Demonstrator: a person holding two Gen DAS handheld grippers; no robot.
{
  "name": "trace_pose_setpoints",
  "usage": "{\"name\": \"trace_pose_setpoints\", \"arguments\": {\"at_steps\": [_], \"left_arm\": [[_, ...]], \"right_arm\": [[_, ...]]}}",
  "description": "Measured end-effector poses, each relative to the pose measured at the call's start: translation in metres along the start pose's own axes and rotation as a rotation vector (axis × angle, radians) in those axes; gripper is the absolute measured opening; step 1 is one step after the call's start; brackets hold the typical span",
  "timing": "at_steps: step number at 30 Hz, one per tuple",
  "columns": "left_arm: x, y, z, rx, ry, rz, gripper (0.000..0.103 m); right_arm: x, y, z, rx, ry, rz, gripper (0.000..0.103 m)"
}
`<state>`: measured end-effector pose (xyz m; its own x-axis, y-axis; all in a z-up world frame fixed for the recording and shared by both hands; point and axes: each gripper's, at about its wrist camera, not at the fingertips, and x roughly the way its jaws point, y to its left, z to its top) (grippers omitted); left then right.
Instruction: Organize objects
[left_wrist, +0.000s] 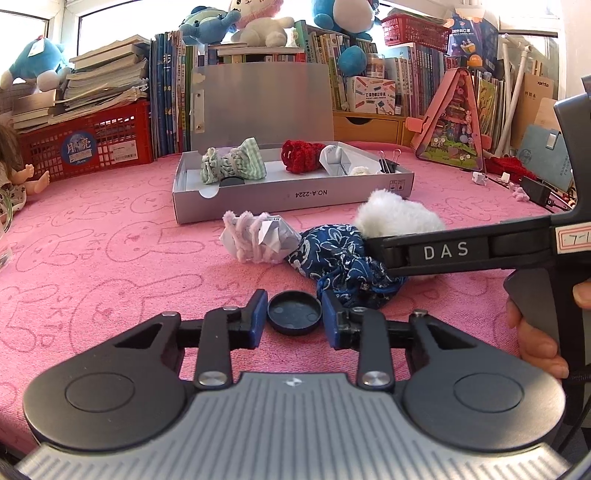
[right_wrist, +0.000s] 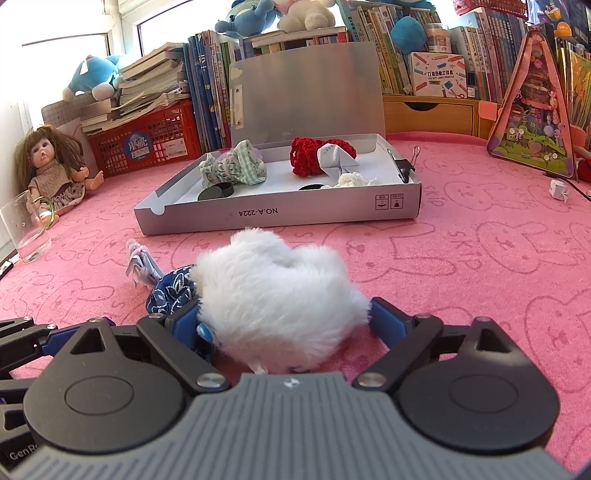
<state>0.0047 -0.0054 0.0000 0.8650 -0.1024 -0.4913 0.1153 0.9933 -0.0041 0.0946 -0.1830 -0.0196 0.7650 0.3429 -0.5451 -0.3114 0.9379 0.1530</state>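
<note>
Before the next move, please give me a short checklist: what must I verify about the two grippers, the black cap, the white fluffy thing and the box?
1. Left gripper shut on the black cap: ok, both pads touch its rim.
2. Cap clear of the blue pouch: cannot tell; the pouch lies against the right pad.
3. Right gripper around the white fluff: ok, jaws open on both sides.
4. Right pads pressing the fluff: not ok yet.
5. Box lid open: ok.
6. Free floor in the box: ok, a bare patch in the middle.

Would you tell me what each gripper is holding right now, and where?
The left gripper is shut on the black round lid, pads on its opposite edges. The right gripper straddles the white fluffy scrunchie, open, holding nothing.
</note>
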Motion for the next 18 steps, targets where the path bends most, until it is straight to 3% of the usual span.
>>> {"name": "trace_pose_setpoints", "arguments": {"at_steps": [2,4,18], "left_arm": [[-0.001,0.001,0.001,-0.008,-0.002,-0.004,0.037],[-0.002,0.002,0.003,-0.012,-0.008,-0.003,0.037],[-0.007,0.012,0.019,-0.043,-0.040,0.036,0.037]], "right_arm": [[-0.005,-0.003,0.001,0.031,-0.006,0.031,0.085],[-0.008,-0.005,0.002,0.048,-0.007,0.052,0.083],[-0.023,-0.003,0.016,-0.016,-0.057,-0.005,0.082]]}}
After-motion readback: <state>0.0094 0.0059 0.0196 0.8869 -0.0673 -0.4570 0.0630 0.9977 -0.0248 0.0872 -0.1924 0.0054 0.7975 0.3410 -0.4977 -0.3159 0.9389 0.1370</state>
